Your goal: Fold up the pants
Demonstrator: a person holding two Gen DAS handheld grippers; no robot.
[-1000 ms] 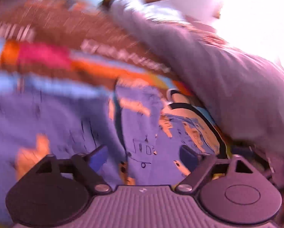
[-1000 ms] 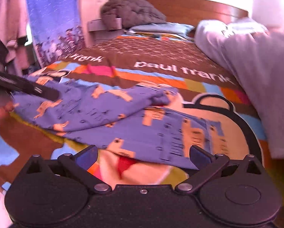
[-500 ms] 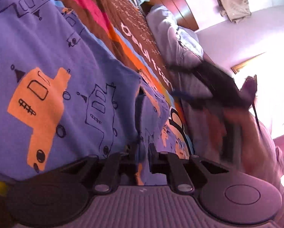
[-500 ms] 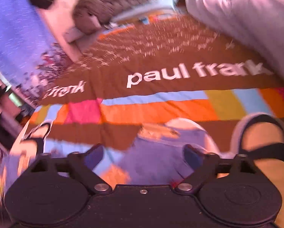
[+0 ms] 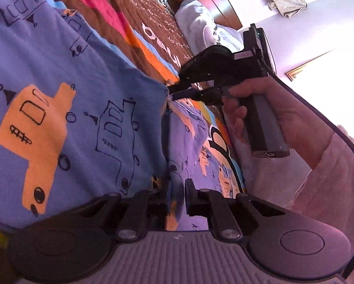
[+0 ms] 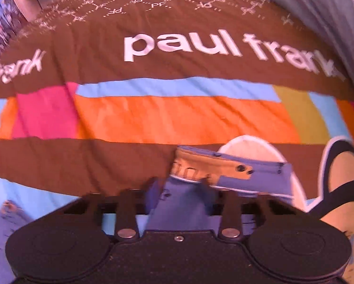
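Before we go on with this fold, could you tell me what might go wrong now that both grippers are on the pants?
The right gripper, whose jaws have just been closing, pinches only the very corner of the pants, so the fabric may slip out when lifted. The left gripper holds a thin edge near a bunched crease, which could set a crooked fold on the bedspread.

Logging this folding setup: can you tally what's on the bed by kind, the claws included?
Pants, blue with orange print: 1
Bedspread, striped: 1
Claws, left claw and right claw, each pinching pants fabric: 2
Total: 4
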